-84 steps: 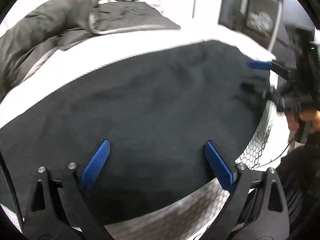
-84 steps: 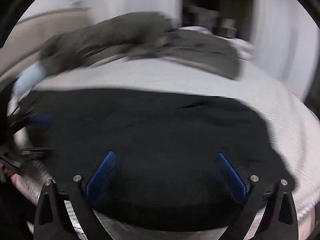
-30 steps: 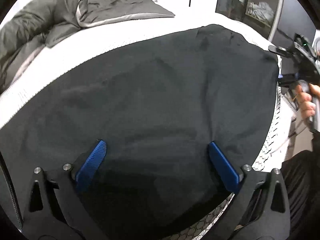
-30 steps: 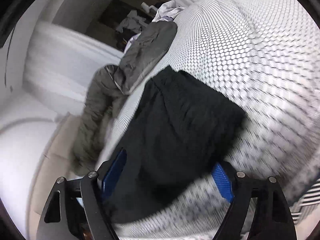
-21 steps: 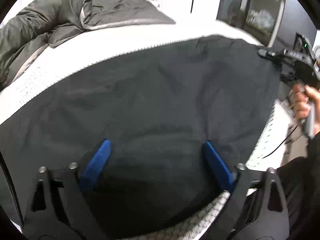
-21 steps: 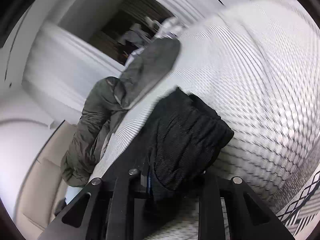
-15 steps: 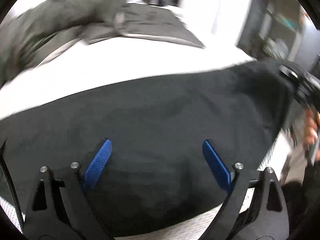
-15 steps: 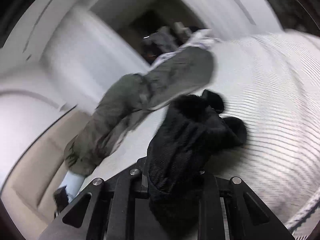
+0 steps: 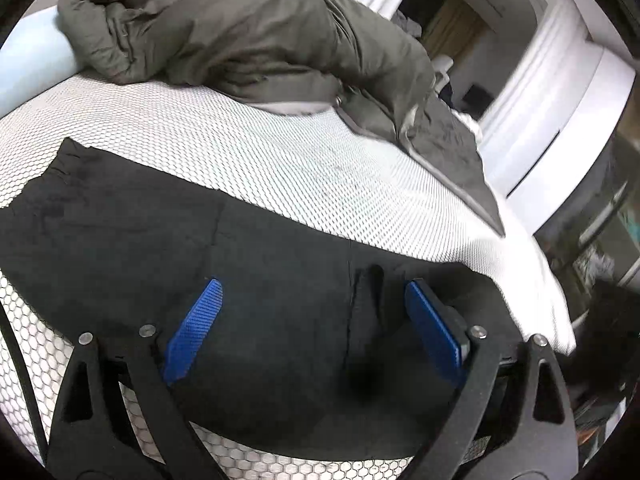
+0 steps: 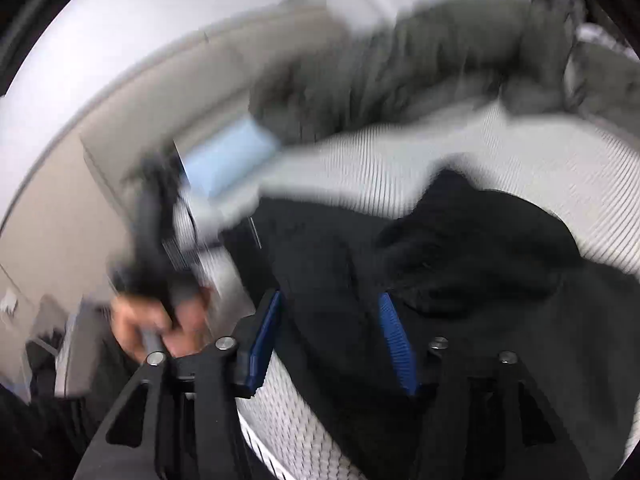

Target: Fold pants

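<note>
White mesh bed (image 9: 280,168), rumpled black pants (image 9: 120,232)

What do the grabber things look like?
Both the left gripper and the right gripper have black frames with triangular cut-outs and silver bolts. Their fingers carry flat, bright blue, bumpy pads. The left hand grips a grey handle; dark clothing shows below it.

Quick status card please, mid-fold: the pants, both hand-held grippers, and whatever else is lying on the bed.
pants: black pants flat on the white mesh mattress, one end flopped over in a bunch
left hand-held gripper: jaws wide, over the pants, nothing gripped
right hand-held gripper: jaws just reopened, partly apart, fabric lying between them, not pinched
other items: grey-green duvet heaped at the far side; pale blue pillow
view quality: right wrist view is blurred
</note>
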Available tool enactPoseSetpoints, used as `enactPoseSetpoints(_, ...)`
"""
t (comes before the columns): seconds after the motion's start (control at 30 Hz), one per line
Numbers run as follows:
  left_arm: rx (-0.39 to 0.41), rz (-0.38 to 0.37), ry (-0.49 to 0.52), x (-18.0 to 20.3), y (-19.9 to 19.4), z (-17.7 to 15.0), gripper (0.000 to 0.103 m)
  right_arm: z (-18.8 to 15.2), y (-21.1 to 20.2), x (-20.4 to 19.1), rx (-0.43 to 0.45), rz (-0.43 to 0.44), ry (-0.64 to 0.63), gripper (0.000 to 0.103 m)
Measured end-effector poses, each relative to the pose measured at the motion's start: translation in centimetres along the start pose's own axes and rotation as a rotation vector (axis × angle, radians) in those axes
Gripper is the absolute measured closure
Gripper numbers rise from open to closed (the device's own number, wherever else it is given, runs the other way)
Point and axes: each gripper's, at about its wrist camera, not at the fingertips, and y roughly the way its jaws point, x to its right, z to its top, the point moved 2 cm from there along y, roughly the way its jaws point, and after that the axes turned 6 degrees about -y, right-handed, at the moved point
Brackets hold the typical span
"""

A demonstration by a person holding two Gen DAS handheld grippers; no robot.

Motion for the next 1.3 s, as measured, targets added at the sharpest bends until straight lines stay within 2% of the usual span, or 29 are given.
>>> enactPoseSetpoints(0.07, -0.023, -0.046, -0.002, -0.2, 0.0, 0.2, 0.012, -1.4, 0.6, 0.2, -0.056, -0.010, -0.003, 0.050)
enactPoseSetpoints(0.13, -0.065, -0.082, 0.031, 0.9, 0.4, -0.2, 0.012, -2.8, -1.0, 0.6, -0.049, -0.048, 0.005, 0.049)
enactPoseSetpoints(0.2, -0.130, -0.087, 0.117, 2.9, 1.7, -1.6, 0.011, -4.0, -3.2, 2.0, -0.055, -0.148, 0.029, 0.043)
enactPoseSetpoints(0.27, -0.217, -0.042, 0.245, 4.9, 3.3, -3.9, 0.011, -6.2, -4.4, 3.2, -0.121, -0.265, 0.041, 0.042)
enactPoseSetpoints(0.37, -0.336, 0.106, 0.429, 6.0, 6.0, -7.2, 0.011, -9.4, -5.9, 4.8, -0.199, -0.309, 0.032, 0.042)
enactPoseSetpoints(0.4, -0.342, 0.124, 0.450, 6.1, 6.2, -7.8, 0.011, -10.5, -6.4, 5.0, -0.207, -0.310, 0.021, 0.042)
enactPoseSetpoints(0.43, -0.338, 0.120, 0.452, 6.1, 6.2, -7.8, 0.011, -11.1, -7.1, 5.2, -0.199, -0.309, 0.008, 0.042)
enactPoseSetpoints(0.5, -0.325, 0.079, 0.409, 5.8, 5.2, -6.8, 0.011, -11.7, -9.0, 5.9, -0.121, -0.253, 0.014, 0.038)
enactPoseSetpoints(0.53, -0.305, 0.060, 0.385, 5.8, 5.1, -6.1, 0.011, -11.8, -10.1, 6.7, -0.064, -0.210, 0.049, 0.033)
enactPoseSetpoints(0.6, -0.264, 0.041, 0.320, 5.7, 4.9, -4.3, 0.011, -11.7, -10.9, 7.9, -0.049, -0.212, 0.106, 0.032)
enactPoseSetpoints(0.67, -0.247, 0.002, 0.250, 5.6, 5.6, -2.6, 0.011, -11.5, -11.8, 9.1, -0.034, -0.249, 0.128, 0.032)
enactPoseSetpoints(0.77, -0.273, -0.018, 0.173, 6.3, 8.1, -0.9, 0.012, -11.1, -12.4, 11.3, -0.011, -0.248, 0.191, 0.032)
enactPoseSetpoints(0.83, -0.308, -0.022, 0.191, 8.0, 10.1, -0.4, 0.014, -10.8, -12.6, 12.8, 0.000, -0.238, 0.240, 0.032)
enactPoseSetpoints(0.87, -0.335, -0.020, 0.212, 8.5, 10.9, -0.5, 0.022, -10.7, -12.4, 13.7, 0.001, -0.246, 0.261, 0.032)
enactPoseSetpoints(0.9, -0.365, -0.013, 0.224, 9.4, 12.1, -0.8, 0.039, -10.7, -12.2, 14.6, 0.000, -0.252, 0.279, 0.032)
enactPoseSetpoints(0.93, -0.400, 0.000, 0.222, 9.5, 13.4, -0.9, 0.049, -10.9, -11.9, 15.3, -0.002, -0.250, 0.297, 0.032)
enactPoseSetpoints(0.97, -0.417, -0.004, 0.208, 9.3, 14.2, -0.9, 0.066, -10.4, -11.4, 16.1, 0.000, -0.250, 0.317, 0.032)
enactPoseSetpoints(1.03, -0.389, -0.008, 0.198, 9.6, 14.4, -0.6, 0.073, -10.7, -10.9, 17.3, -0.003, -0.242, 0.366, 0.032)
enactPoseSetpoints(1.1, -0.347, -0.062, 0.197, 10.4, 13.4, 0.2, 0.085, -11.0, -11.1, 17.9, -0.008, -0.244, 0.379, 0.032)
enactPoseSetpoints(1.17, -0.297, -0.089, 0.204, 10.7, 12.5, 1.2, 0.085, -11.0, -11.6, 18.0, 0.003, -0.260, 0.376, 0.032)
enactPoseSetpoints(1.23, -0.290, -0.037, 0.206, 10.1, 13.2, 1.1, 0.082, -11.4, -12.2, 18.0, 0.011, -0.270, 0.376, 0.032)
enactPoseSetpoints(1.27, -0.310, 0.009, 0.193, 9.4, 14.1, 0.8, 0.074, -11.5, -12.1, 17.8, 0.004, -0.273, 0.369, 0.032)
enactPoseSetpoints(1.3, -0.328, 0.045, 0.178, 8.8, 14.6, 0.4, 0.061, -12.4, -12.8, 17.6, 0.000, -0.277, 0.365, 0.032)
